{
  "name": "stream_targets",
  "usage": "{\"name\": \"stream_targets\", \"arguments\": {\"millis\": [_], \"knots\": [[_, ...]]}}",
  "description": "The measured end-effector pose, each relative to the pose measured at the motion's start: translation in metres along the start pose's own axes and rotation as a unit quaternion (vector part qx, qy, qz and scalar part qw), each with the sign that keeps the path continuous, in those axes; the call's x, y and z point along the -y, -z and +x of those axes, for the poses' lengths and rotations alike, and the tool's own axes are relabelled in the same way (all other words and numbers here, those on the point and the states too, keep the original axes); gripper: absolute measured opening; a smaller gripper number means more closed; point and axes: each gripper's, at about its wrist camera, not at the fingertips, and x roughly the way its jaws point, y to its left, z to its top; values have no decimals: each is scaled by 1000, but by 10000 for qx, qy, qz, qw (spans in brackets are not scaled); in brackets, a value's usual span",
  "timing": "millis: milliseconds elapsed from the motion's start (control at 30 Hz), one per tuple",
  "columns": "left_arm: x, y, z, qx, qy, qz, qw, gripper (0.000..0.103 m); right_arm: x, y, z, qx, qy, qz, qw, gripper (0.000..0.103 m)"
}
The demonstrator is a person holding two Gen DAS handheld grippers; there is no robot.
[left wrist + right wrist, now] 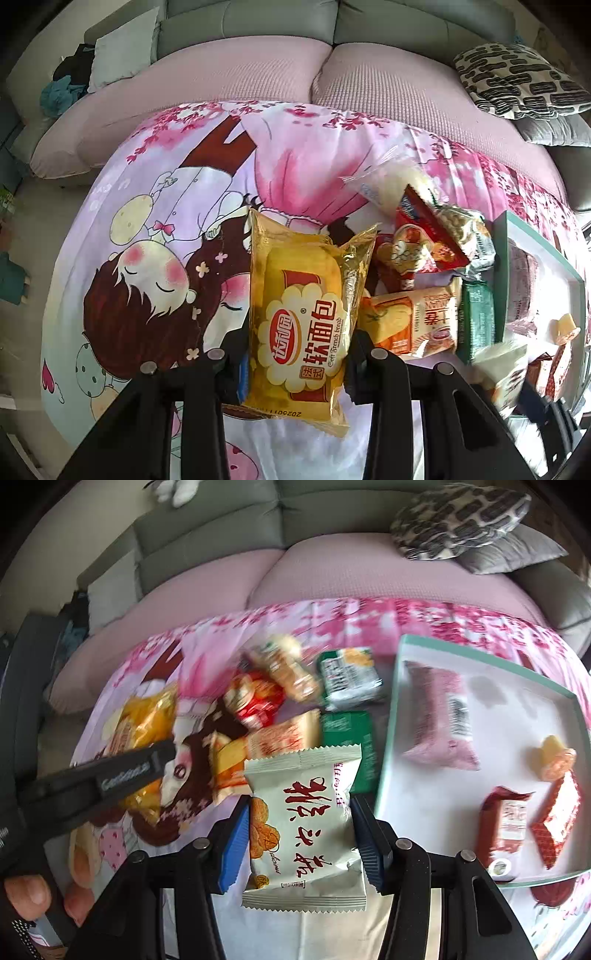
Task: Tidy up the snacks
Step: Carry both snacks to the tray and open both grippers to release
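A grey sofa point(258, 22) with pink seat cushions point(229, 70) fills the far side of both views, a black-and-white patterned pillow point(517, 79) lying at its right end. In front of it a cartoon-printed pink cloth point(155, 229) covers the work surface. On the cloth's right side sits a shallow white tray with a teal rim point(397, 716); it holds a pink snack packet point(439, 716), two red packets point(504, 823) and a small yellow and orange sweet point(556, 760). Left of the tray a loose pile of snacks point(295, 701) lies on the cloth: green, red, orange and cream wrappers, several touching or overlapping. The left gripper point(297, 354) is closed on a yellow soft bread packet point(299, 314), its fingers pressing the packet's two long sides so that it stands along the fingers, above the cloth and just left of the pile. The right gripper point(301, 834) clamps a white rice cake packet with red characters point(303, 827) between its blue pads point(232, 845), in front of the pile and just left of the tray's near corner. A thumb point(27, 891) shows at the right view's lower left edge.
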Motion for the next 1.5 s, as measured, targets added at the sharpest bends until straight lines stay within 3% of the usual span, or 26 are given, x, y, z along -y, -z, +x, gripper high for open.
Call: {"name": "stream_targets", "arguments": {"millis": [467,767,1067,1200,1500], "knots": [[44,1,-18,134,324,438,9984,39,123,-16,-32,469,691,1452,9859,56],[96,-3,-23,-2,901,802,9927,39,193,-13,-39,580,940,2217,9688,56],[169,-12,-36,87,1293,1411,9815,39,231,-14,-55,984,1179,2487,9563,56],[205,-12,-32,-56,1464,1664,9751,39,239,-17,-55,1006,1252,2473,9555,56],[258,-16,-14,-274,1397,1936,9707,39,256,-26,-47,927,1364,2422,9561,56]]}}
